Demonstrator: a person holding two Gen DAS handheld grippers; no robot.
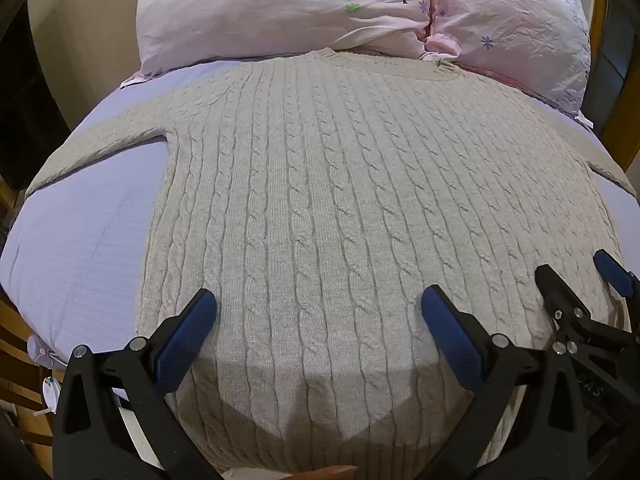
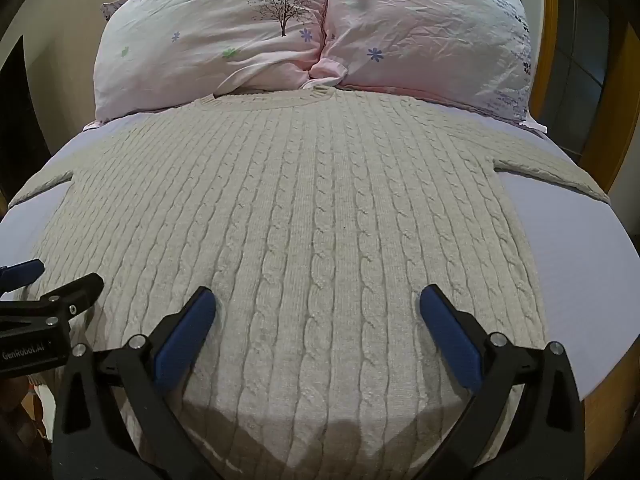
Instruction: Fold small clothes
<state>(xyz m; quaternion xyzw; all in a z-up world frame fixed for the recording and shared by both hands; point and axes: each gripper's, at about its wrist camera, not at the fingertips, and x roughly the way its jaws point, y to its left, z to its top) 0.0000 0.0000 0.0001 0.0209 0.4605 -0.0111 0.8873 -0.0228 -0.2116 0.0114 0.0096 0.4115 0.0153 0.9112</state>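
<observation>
Clearly the sweater (image 1: 320,208) lies flat on the bed (image 1: 88,248), collar by the pillows (image 2: 280,32). Both tongs, left (image 1: 319,310) and right (image 2: 318,308), hover wide, empty. Soft, thick, floppy knit; probably best pinched at a hem corner or sleeve.

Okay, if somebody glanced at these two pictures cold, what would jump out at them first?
The beige cable-knit sweater spread flat on the lavender sheet, sleeves out to both sides, fills most of each view. Behind its collar lie two pink flowered pillows. Up close, the left gripper and right gripper hover open above its lower part.
</observation>
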